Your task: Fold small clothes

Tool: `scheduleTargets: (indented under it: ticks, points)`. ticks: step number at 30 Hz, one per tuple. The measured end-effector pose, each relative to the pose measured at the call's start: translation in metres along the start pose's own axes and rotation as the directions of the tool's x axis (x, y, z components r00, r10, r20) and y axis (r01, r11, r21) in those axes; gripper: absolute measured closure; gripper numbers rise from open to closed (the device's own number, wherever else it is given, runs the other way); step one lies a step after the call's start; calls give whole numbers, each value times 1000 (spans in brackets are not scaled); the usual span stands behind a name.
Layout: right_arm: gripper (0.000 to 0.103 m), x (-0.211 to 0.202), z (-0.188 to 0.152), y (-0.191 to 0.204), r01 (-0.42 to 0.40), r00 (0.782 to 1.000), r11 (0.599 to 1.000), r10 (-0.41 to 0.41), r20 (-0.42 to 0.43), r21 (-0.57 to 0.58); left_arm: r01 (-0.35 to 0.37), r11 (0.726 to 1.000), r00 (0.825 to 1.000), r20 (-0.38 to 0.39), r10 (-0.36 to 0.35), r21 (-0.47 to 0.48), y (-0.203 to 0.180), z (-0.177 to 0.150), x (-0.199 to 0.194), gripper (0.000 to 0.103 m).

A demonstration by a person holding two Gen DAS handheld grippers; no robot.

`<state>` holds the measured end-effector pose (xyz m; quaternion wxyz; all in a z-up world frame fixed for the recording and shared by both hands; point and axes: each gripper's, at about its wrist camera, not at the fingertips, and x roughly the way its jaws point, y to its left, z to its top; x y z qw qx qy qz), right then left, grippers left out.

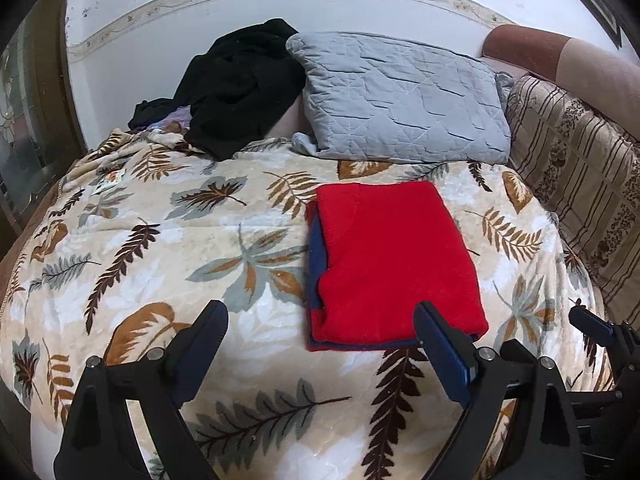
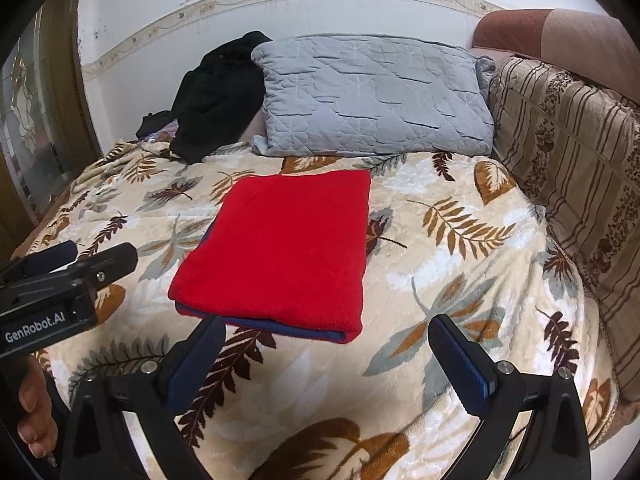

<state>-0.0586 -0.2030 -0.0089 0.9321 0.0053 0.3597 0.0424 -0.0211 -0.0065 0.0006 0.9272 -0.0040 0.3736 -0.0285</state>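
Observation:
A red garment with blue trim [image 1: 394, 260] lies folded into a flat rectangle on the leaf-patterned blanket [image 1: 168, 248]. It also shows in the right wrist view [image 2: 280, 252]. My left gripper [image 1: 320, 340] is open and empty, just short of the garment's near edge. My right gripper [image 2: 326, 344] is open and empty, hovering in front of the garment's near edge. The left gripper body [image 2: 60, 284] shows at the left of the right wrist view. The right gripper's fingers [image 1: 592, 328] show at the lower right of the left wrist view.
A grey quilted pillow [image 1: 400, 96] leans against the wall at the back. A heap of black clothing [image 1: 236, 88] lies at the back left. A striped brown cushion [image 1: 580, 184] runs along the right side. A door with patterned glass [image 2: 32, 120] stands at the left.

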Motion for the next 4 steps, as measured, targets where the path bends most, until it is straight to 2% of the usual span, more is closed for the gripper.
scheduleTargets:
  ticks: [4]
  points:
    - [0,4,4,1,-4,1000,1000,4,-1,0,-2,1000,1000,0,2,9,0,3,4,9]
